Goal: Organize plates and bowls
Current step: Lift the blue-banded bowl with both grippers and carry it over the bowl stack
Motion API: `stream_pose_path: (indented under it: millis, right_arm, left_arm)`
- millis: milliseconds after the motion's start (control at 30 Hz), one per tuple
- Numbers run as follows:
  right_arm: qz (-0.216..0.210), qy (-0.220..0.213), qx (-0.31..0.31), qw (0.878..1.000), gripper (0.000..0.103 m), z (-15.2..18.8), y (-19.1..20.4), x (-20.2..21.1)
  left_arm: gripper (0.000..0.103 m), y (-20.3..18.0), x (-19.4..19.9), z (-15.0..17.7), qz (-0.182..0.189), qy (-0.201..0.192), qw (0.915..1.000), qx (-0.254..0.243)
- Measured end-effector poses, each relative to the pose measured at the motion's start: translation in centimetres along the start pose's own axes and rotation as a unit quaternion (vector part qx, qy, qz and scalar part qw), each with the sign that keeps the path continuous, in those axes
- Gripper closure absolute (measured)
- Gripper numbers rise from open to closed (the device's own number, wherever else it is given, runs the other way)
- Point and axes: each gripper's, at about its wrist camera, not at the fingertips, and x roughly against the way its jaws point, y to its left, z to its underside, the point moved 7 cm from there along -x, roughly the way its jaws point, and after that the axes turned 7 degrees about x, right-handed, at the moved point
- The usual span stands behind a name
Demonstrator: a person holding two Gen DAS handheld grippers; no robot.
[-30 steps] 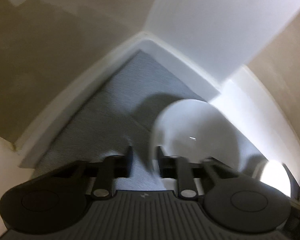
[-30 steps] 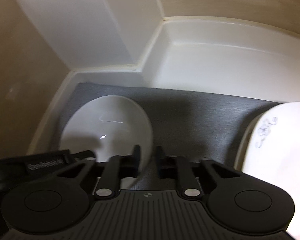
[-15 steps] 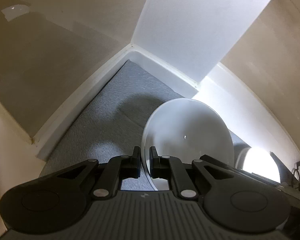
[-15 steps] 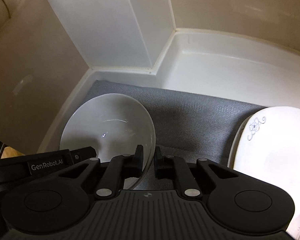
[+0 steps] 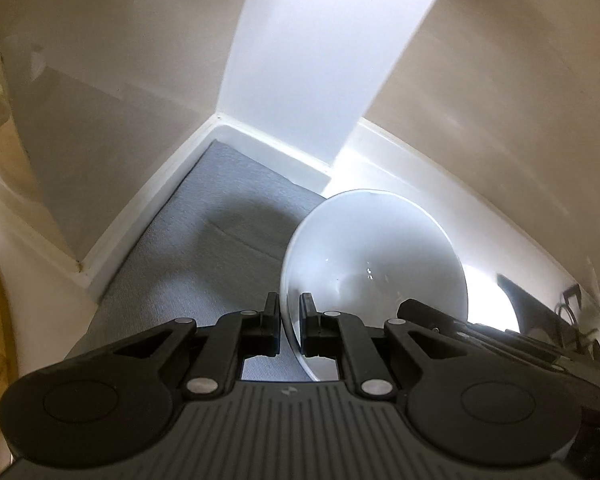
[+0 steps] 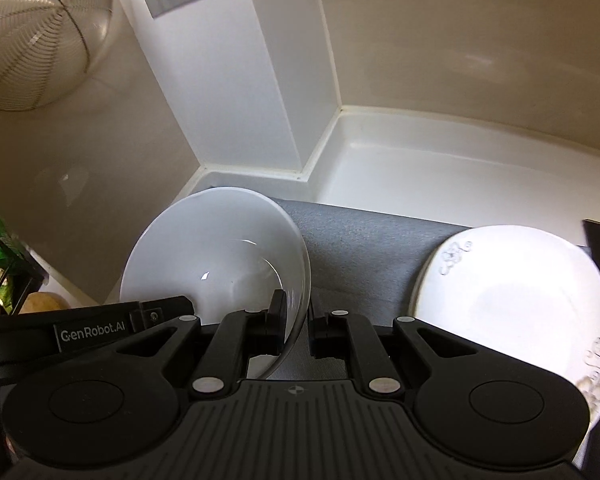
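The left gripper and the right gripper each pinch the near rim of 1 plain white glossy bowl, the left at its left edge and the right at its right edge. The bowl is tilted, its open side facing back toward both cameras, above a grey mat. Only the right wrist view shows a white plate with scroll decoration lying to the right on the mat, and farther up-left a wire basket.
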Motion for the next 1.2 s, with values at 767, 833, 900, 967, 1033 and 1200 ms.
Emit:
stream_pose_path:
  millis: [767, 833, 900, 967, 1033, 1200]
  right_arm:
    - [0.031, -0.002, -0.029, 0.999, 0.092, 8.0, -1.1, 8.5]
    - [0.031, 0.003, -0.032, 0.999, 0.092, 8.8, -1.1, 8.7]
    - [0.032, 0.008, -0.035, 0.999, 0.092, 9.5, -1.1, 8.8]
    - [0.032, 0.013, -0.036, 0.999, 0.092, 10.2, -1.1, 8.9]
    - [0.032, 0.018, -0.037, 0.999, 0.091, 11.0, -1.0, 9.0]
    - [0.032, 0.030, -0.039, 0.998, 0.091, 12.5, -0.9, 8.9]
  left_arm:
    - [0.092, -3.2, 5.3, 8.9, 0.030, 0.042, 0.9943, -0.094]
    - [0.091, -3.0, 5.1, 9.6, 0.029, 0.051, 0.9933, -0.099]
    - [0.091, -2.9, 5.1, 10.5, 0.028, 0.057, 0.9924, -0.105]
    - [0.091, -2.6, 5.1, 11.2, 0.027, 0.063, 0.9915, -0.111]
    - [0.091, -2.4, 5.0, 11.9, 0.026, 0.069, 0.9906, -0.115]
    - [0.091, -2.0, 4.8, 13.3, 0.022, 0.082, 0.9882, -0.128]
